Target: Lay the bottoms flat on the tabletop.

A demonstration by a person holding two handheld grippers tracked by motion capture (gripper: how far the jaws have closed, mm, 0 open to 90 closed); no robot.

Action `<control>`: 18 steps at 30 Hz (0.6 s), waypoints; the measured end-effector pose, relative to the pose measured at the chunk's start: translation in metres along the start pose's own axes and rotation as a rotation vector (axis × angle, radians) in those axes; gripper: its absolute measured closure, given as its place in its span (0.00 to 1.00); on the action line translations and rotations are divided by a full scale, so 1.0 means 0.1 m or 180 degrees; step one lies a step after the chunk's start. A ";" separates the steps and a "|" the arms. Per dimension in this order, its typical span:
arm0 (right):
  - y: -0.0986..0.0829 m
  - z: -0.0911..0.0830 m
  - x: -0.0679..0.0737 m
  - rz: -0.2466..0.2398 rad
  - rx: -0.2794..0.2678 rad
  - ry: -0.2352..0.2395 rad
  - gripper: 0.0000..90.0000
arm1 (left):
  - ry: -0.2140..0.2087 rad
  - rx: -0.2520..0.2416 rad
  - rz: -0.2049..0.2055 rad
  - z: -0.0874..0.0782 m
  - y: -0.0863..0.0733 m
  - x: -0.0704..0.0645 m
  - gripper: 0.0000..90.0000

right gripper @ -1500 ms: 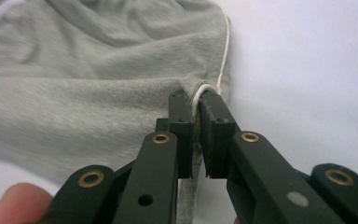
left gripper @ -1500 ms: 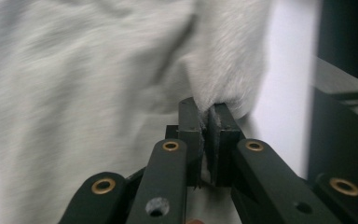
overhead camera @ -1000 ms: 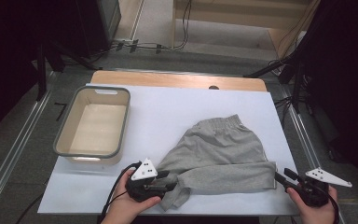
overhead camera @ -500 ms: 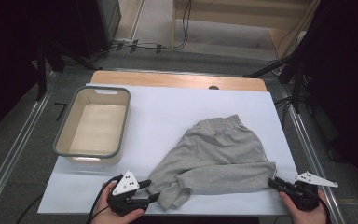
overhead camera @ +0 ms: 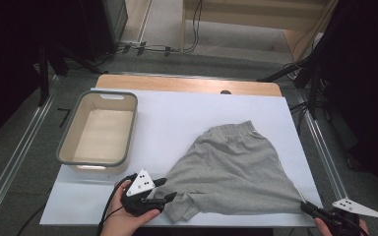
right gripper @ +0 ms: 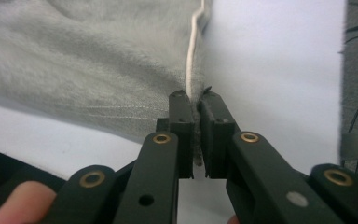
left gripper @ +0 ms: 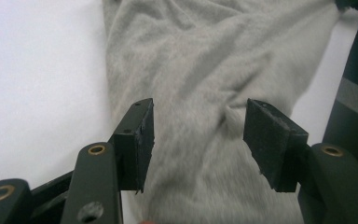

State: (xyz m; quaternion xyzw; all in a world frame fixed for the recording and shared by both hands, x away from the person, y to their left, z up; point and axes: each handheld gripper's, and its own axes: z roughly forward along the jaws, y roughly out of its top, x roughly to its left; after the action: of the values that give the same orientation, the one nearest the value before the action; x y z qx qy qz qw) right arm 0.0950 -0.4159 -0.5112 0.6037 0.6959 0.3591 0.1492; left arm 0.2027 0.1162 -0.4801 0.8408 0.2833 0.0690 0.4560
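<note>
Right claw (right gripper: 196, 135) pinches the grey shorts' (overhead camera: 236, 167) corner tight; left claw (left gripper: 198, 135) gapes over the other leg, ungrabbed, spreading barely begun.

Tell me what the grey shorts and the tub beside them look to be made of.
The grey shorts look like soft knit jersey or fleece, probably cotton: a matte, fuzzy nap shows in both gripper views, and the cloth drapes in loose folds. The tub looks like rigid moulded plastic, cream with a grey rim, smooth and faintly glossy.
</note>
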 end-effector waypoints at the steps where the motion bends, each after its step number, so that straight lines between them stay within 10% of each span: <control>1: 0.00 -0.02 0.01 -0.0017 -0.0067 0.0027 0.80 | 0.0007 0.0002 0.0011 0.01 0.02 0.00 0.48; 9: 0.31 0.03 0.13 -0.0251 -0.0384 0.0012 0.62 | 0.0056 0.0002 0.0016 0.20 0.19 0.06 0.48; 18: 0.82 0.60 0.15 -0.0428 -0.0285 -0.0038 0.50 | 0.0209 -0.0020 -0.0087 0.47 0.35 0.21 0.51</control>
State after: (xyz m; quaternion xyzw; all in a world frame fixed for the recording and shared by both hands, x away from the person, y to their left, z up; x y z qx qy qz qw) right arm 0.1901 -0.3818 -0.4938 0.5504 0.7172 0.3755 0.2040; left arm 0.2524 0.0781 -0.4818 0.8327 0.3094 0.0913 0.4501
